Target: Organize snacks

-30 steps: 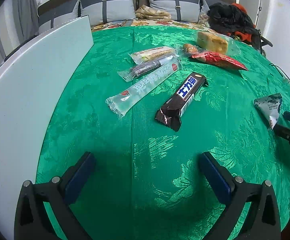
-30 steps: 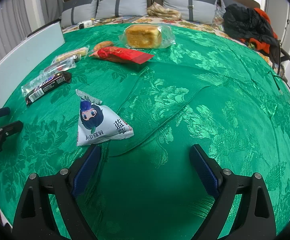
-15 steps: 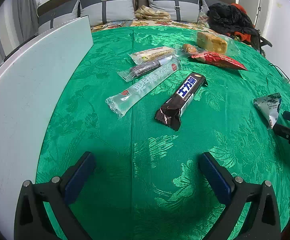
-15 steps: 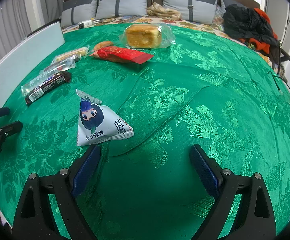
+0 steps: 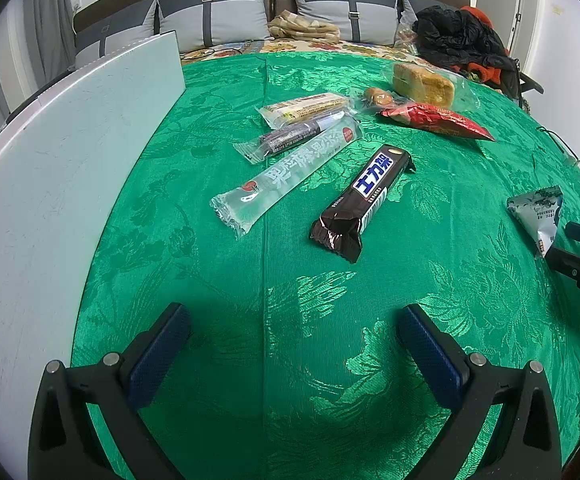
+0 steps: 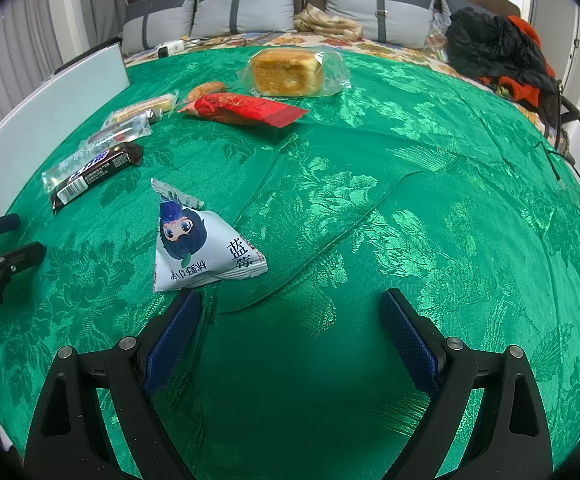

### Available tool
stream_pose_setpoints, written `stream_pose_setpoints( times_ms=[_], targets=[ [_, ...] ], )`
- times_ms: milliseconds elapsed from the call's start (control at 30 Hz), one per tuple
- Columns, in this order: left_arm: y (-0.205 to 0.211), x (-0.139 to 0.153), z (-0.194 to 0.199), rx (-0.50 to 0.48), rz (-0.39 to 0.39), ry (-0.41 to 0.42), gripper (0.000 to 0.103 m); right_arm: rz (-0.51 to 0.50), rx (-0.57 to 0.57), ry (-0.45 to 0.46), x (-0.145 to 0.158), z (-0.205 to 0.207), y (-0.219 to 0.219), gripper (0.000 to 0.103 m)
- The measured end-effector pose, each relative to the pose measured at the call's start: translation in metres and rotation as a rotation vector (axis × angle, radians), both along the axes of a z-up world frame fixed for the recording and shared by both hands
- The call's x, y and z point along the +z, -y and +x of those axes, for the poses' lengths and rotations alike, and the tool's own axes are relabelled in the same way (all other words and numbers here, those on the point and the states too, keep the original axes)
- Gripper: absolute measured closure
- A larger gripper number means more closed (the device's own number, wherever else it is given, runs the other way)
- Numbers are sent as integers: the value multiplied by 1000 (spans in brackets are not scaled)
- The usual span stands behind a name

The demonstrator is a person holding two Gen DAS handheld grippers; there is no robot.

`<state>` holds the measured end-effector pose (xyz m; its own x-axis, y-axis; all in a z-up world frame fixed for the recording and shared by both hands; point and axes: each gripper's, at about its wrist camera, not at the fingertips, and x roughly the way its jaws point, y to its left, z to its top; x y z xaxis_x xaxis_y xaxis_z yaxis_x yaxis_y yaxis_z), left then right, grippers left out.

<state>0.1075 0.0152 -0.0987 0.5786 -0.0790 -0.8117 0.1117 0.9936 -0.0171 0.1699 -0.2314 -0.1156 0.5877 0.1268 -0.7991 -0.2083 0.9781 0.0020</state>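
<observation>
Snacks lie on a green cloth. A brown chocolate bar (image 5: 363, 198) lies ahead of my open left gripper (image 5: 290, 338), well beyond its fingertips. Left of it lie a clear long pack (image 5: 286, 176), a dark bar in clear wrap (image 5: 290, 136) and a beige wafer pack (image 5: 305, 108). Farther back are a red packet (image 5: 435, 120), a small bun (image 5: 377, 98) and a wrapped cake (image 5: 423, 84). A triangular pale pouch with a cartoon face (image 6: 202, 248) lies just past the left fingertip of my open right gripper (image 6: 291, 320). Nothing is held.
A white board (image 5: 50, 168) runs along the left edge of the cloth. Grey cushions (image 6: 381, 12), a folded cloth (image 6: 327, 24) and a heap of black and orange clothes (image 6: 497, 52) sit behind. A thin cable (image 6: 565, 172) lies at the right.
</observation>
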Motion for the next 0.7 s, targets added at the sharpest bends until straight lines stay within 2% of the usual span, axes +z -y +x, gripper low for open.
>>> stream_pose_setpoints(
  times_ms=[600, 700],
  targets=[
    [0, 0, 0, -6, 2, -3, 0, 0, 0, 2, -1, 0, 0, 9],
    [-2, 4, 7, -51, 5, -86, 0, 0, 0, 2, -1, 0, 1, 9]
  ],
)
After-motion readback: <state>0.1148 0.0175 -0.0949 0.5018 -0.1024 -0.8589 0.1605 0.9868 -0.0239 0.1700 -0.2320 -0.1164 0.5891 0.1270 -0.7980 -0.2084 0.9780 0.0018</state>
